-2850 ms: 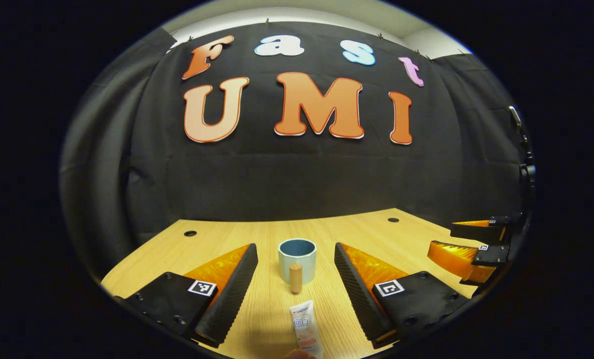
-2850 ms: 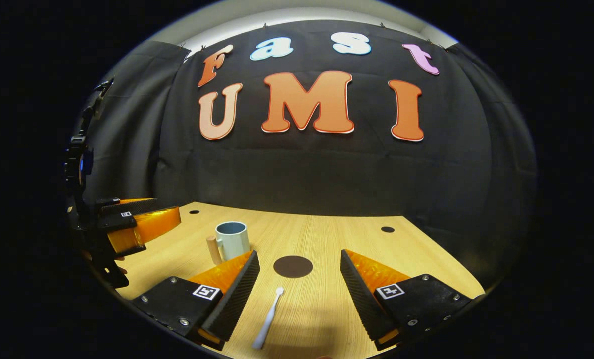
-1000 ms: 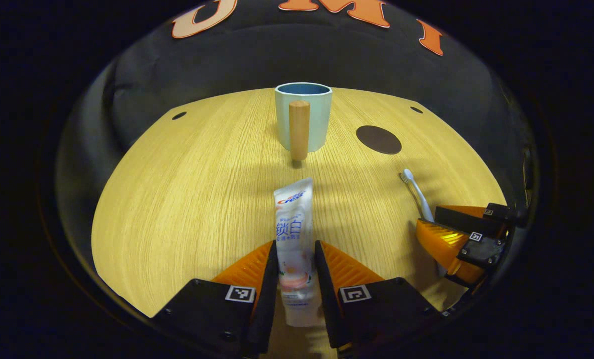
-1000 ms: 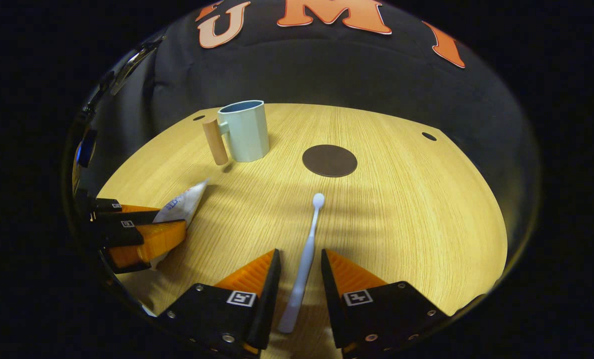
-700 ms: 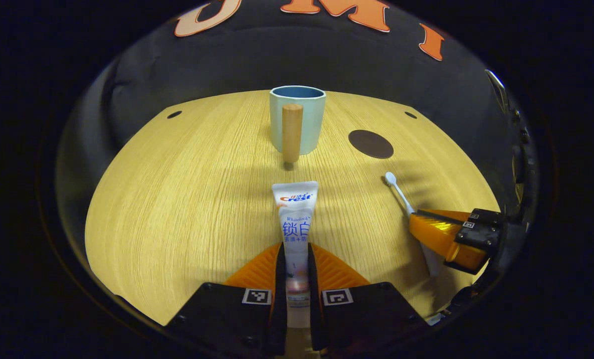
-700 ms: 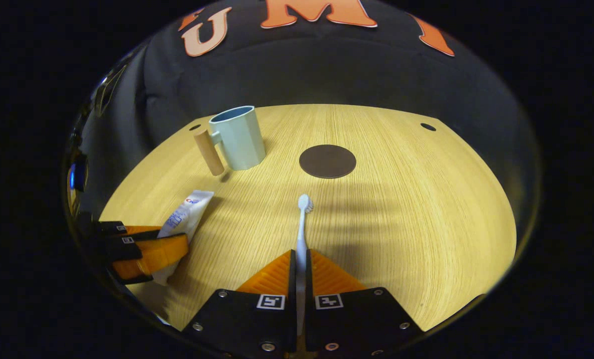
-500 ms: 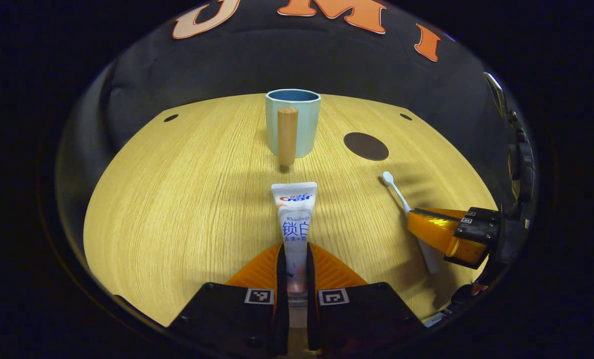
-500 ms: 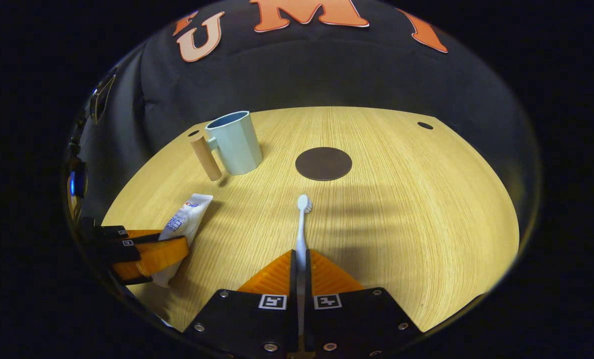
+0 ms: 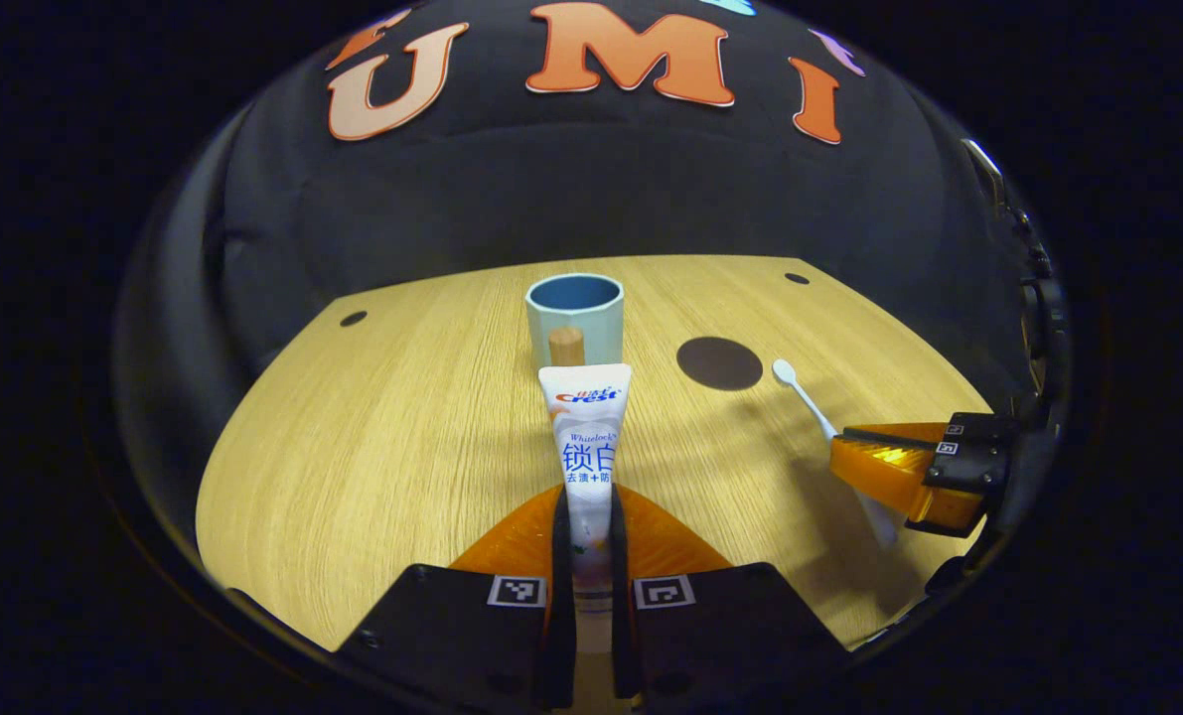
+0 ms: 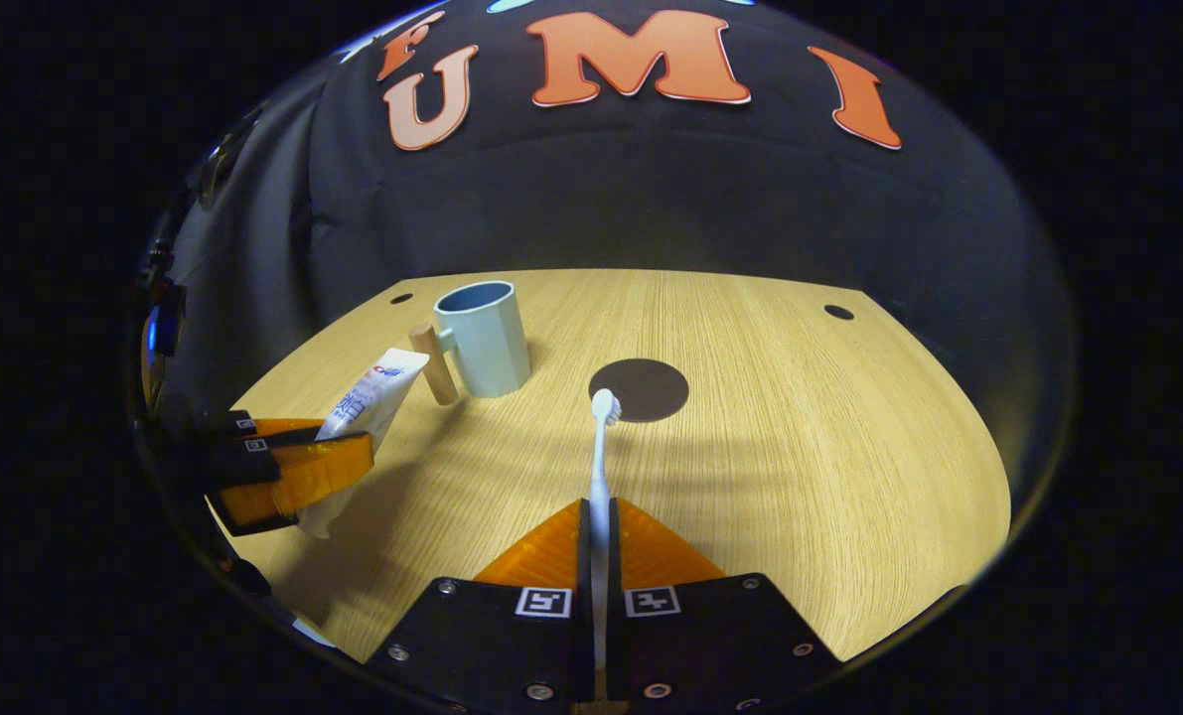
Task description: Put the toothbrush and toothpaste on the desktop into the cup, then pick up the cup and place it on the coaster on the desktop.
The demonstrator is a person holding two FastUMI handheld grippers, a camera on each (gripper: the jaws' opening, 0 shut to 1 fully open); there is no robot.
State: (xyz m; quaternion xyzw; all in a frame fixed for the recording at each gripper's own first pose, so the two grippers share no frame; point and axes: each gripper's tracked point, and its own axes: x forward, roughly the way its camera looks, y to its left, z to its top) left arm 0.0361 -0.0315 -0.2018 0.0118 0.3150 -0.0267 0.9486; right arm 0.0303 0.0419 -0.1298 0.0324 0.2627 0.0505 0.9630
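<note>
Black cloth wall behind, light wood desktop (image 9: pixel 372 437) in front with small dark holes (image 9: pixel 353 319) near its far corners.

Largest item on it: pale blue cup (image 9: pixel 573 316), upright, open top, wooden peg handle (image 9: pixel 565 348) facing the left gripper view. Inside of the cup looks bare as far as the rim lets me see. In the right gripper view the cup (image 10: pixel 484 339) stands left of centre with its handle (image 10: pixel 434 363) pointing left.

Dark round coaster (image 9: pixel 719 362) lies flat just right of the cup, apart from it, nothing on it. In the right gripper view the coaster (image 10: pixel 651 389) is dead ahead.

Left gripper (image 9: pixel 584 516): fingers pinched in on the toothpaste (image 9: pixel 588 437), tube sticking forward toward the cup, its flat end overlapping the handle in that view. From the right gripper view the toothpaste (image 10: pixel 368 402) is tilted up off the desktop, clamped in the left gripper (image 10: pixel 293 467).

Right gripper (image 10: pixel 597 526): fingers pressed together on the toothbrush (image 10: pixel 601 457), head forward, overlapping the coaster's near edge. In the left gripper view the toothbrush (image 9: pixel 805 392) juts from the right gripper (image 9: pixel 899 467) toward the coaster.

Nothing between either tool and the cup.
</note>
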